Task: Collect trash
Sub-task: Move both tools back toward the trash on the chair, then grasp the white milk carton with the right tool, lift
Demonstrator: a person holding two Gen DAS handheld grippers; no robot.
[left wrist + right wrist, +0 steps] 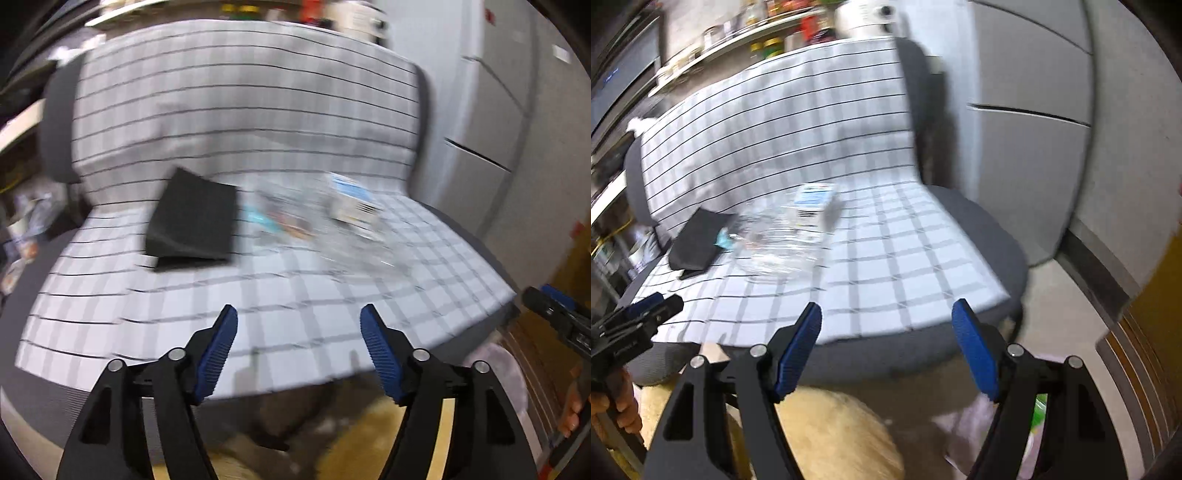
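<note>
Nothing looks collected yet. A small carton (815, 205), a crumpled clear plastic wrapper (775, 251) and a black pouch (696, 242) lie together on the checked seat cover (905, 266). Both the left gripper (299, 347) and right gripper (886, 343) hover short of them, fingers wide and empty.

A: Any text legible?
B: No. Small carton (815, 205) mid-frame has blue/white print, too blurred to read. Same in left wrist view, right of centre.
A: Anything w/ numbers?
B: None readable.
</note>
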